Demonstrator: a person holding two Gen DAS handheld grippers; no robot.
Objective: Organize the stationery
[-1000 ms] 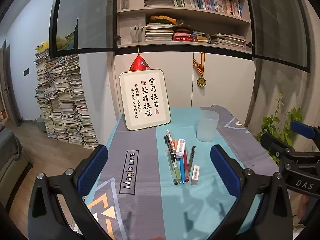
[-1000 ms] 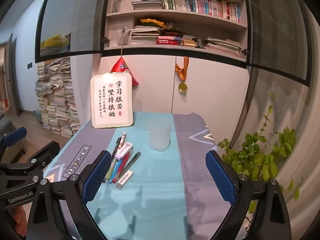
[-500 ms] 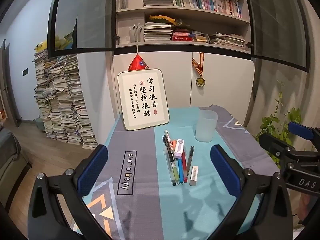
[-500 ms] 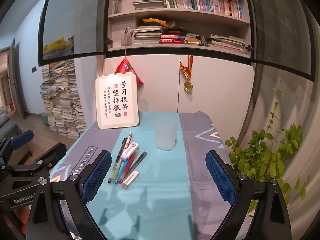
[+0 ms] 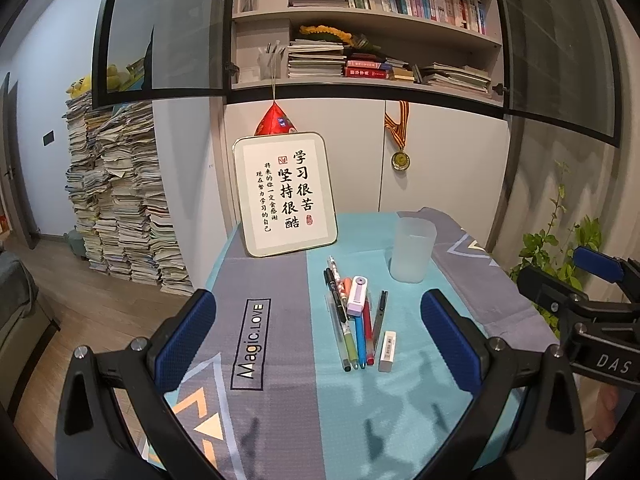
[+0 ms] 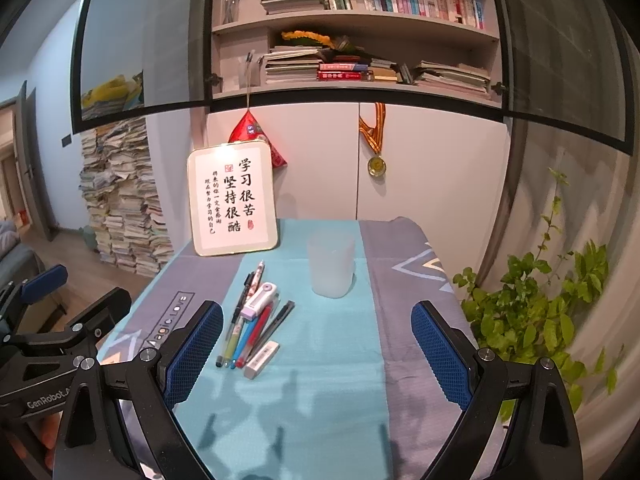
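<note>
Several pens (image 5: 354,332) lie side by side on the teal and grey tablecloth (image 5: 280,340), with a lilac correction tape (image 5: 357,296) on top and a white eraser (image 5: 387,345) at their right. A frosted plastic cup (image 5: 412,250) stands upright behind them. The right wrist view shows the same pens (image 6: 250,326), correction tape (image 6: 259,301), eraser (image 6: 261,354) and cup (image 6: 331,263). My left gripper (image 5: 320,338) is open and empty, above the table's near part. My right gripper (image 6: 316,344) is open and empty, to the right of the left one.
A framed calligraphy board (image 5: 286,193) leans at the table's back edge against white cupboards. Bookshelves are above. Tall stacks of papers (image 5: 120,200) stand on the floor at the left. A green plant (image 6: 532,308) is right of the table.
Both grippers have drifted slightly; the right view has shifted so the pens and cup sit more to the right in it. Nothing on the table has moved.
</note>
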